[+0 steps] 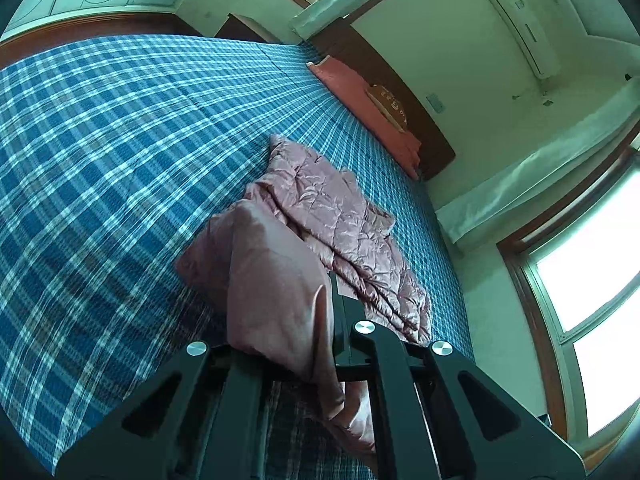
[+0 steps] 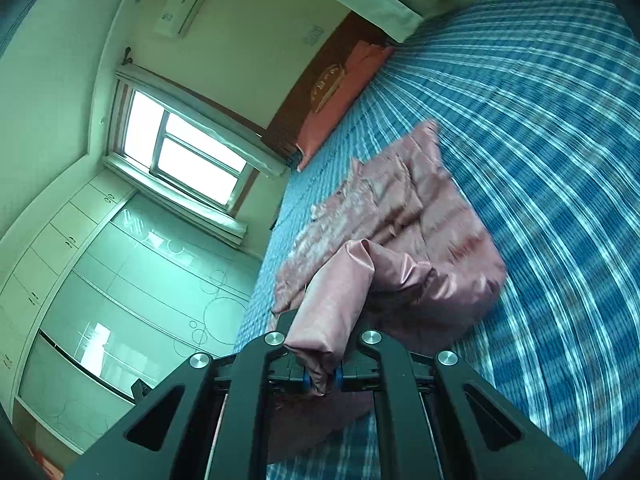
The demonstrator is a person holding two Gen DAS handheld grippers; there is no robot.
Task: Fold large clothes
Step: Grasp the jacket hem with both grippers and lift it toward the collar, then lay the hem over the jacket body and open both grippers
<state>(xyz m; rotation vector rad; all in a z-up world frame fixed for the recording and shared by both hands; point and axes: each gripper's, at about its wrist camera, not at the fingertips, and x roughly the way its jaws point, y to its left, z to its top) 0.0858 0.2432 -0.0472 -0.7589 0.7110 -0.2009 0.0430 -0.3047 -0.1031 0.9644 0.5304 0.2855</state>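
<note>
The pink quilted jacket lies crumpled on the blue plaid bed, its near edge lifted. The left gripper and the right gripper each pinch a fold of it.

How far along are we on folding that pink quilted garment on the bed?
Early. Done: both grippers have hold of the pink garment; the left gripper and the right gripper are each shut on a bunched edge of it. In hand: those edges are raised, while the rest lies crumpled on the blue plaid bedspread. Left: no neat fold shows yet, so spreading, folding and flattening all remain.
</note>
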